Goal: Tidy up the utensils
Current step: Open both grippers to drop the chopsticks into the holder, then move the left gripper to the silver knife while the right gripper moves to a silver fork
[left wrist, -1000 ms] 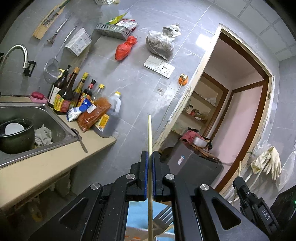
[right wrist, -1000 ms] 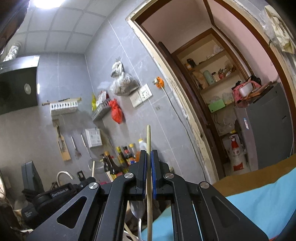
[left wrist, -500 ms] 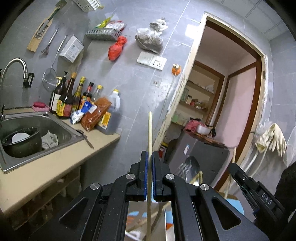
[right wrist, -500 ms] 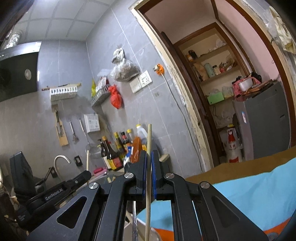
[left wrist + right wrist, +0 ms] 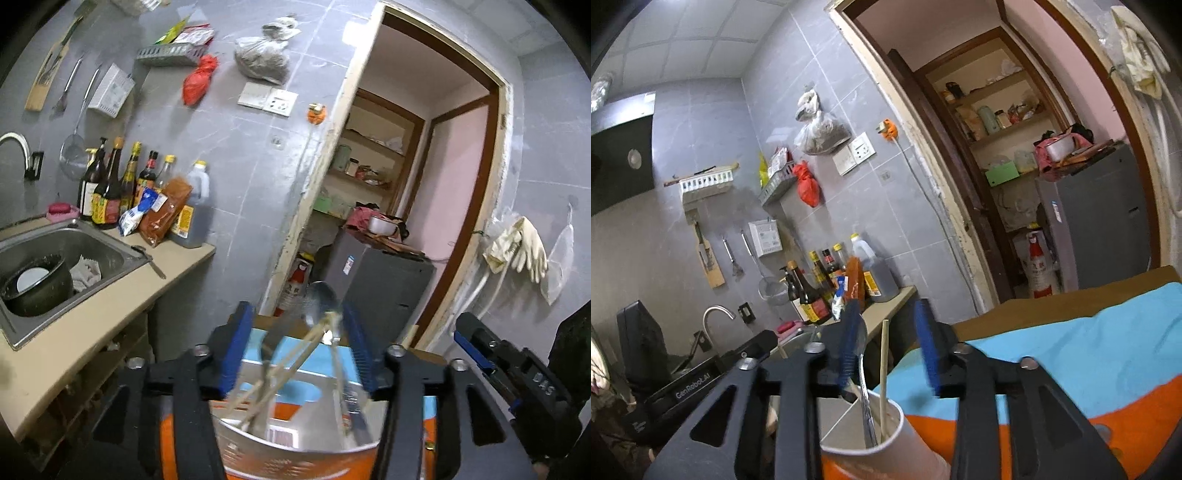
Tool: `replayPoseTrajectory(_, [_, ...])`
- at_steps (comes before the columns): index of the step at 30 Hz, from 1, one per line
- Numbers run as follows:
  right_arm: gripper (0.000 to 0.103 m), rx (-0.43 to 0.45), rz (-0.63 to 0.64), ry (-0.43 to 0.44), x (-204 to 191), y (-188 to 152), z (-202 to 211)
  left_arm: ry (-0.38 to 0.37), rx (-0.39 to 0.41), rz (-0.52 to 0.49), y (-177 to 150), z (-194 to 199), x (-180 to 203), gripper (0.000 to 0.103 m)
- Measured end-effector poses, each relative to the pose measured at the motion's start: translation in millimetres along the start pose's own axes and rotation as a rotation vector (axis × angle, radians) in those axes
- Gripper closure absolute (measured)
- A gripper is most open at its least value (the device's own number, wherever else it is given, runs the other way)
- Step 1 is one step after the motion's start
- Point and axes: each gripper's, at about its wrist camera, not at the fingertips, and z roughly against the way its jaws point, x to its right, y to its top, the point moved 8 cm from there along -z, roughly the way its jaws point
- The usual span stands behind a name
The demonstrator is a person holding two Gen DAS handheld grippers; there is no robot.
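We are at the drop: both pairs of jaws are opening, nothing pressed between the pads. Our left gripper (image 5: 295, 339) and right gripper (image 5: 886, 332) frame the cup (image 5: 905, 435) at six o'clock, with chopsticks (image 5: 273, 373) and spoon (image 5: 862, 354) standing inside. Next, we judge, back straight out without clipping the sticks, then fetch remaining utensils.

A cup (image 5: 886, 439) stands just below the right gripper (image 5: 888, 341), a spoon (image 5: 862, 369) and a chopstick (image 5: 884, 373) upright in it. Behind, to the left, bottles (image 5: 827, 284) line the counter (image 5: 886, 308) against the wall — the sink (image 5: 74, 251) sits left of them, a pot (image 5: 37, 291) inside. The doorway (image 5: 424, 184) opens to the right.
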Motion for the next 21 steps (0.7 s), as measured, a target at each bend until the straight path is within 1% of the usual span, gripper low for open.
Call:
replayPoseTrajectory(1, [0.042,0.003,0.003,-0.009,1,4,8,-0.003,0.003,-0.004,1,3,7,0.045])
replayPoseTrajectory(2, [0.037,0.007,0.009,-0.015,2,7,14,-0.006,0.008,-0.010,2,7,15,0.040])
replayPoseTrajectory(3, [0.036,0.010,0.022,-0.028,2,12,24,-0.008,0.008,-0.014,2,10,22,0.036])
replayPoseTrajectory(4, [0.035,0.012,0.034,-0.039,3,16,31,-0.011,0.007,-0.019,3,13,29,0.034])
replayPoseTrajectory(6, [0.026,0.022,0.052,-0.053,5,24,47,-0.012,0.006,-0.030,5,19,43,0.026])
replayPoseTrajectory(9, [0.019,0.042,0.077,-0.079,9,36,74,-0.005,0.022,-0.053,7,30,63,0.016])
replayPoseTrajectory(10, [0.017,0.046,0.086,-0.087,11,39,81,-0.001,0.029,-0.062,7,34,69,0.014])
replayPoseTrajectory(11, [0.013,0.049,0.091,-0.093,13,41,87,0.002,0.032,-0.070,7,37,75,0.012])
replayPoseTrajectory(13, [0.009,0.058,0.094,-0.111,20,46,104,0.008,0.036,-0.086,6,41,89,0.010])
replayPoseTrajectory(14, [0.003,0.057,0.094,-0.118,24,47,110,0.008,0.035,-0.094,4,44,96,0.010])
replayPoseTrajectory(15, [0.001,0.058,0.095,-0.126,27,48,115,0.007,0.033,-0.101,3,45,101,0.009])
replayPoseTrajectory(21, [0.000,0.045,0.100,-0.178,48,46,155,-0.004,-0.006,-0.161,-24,50,136,0.009])
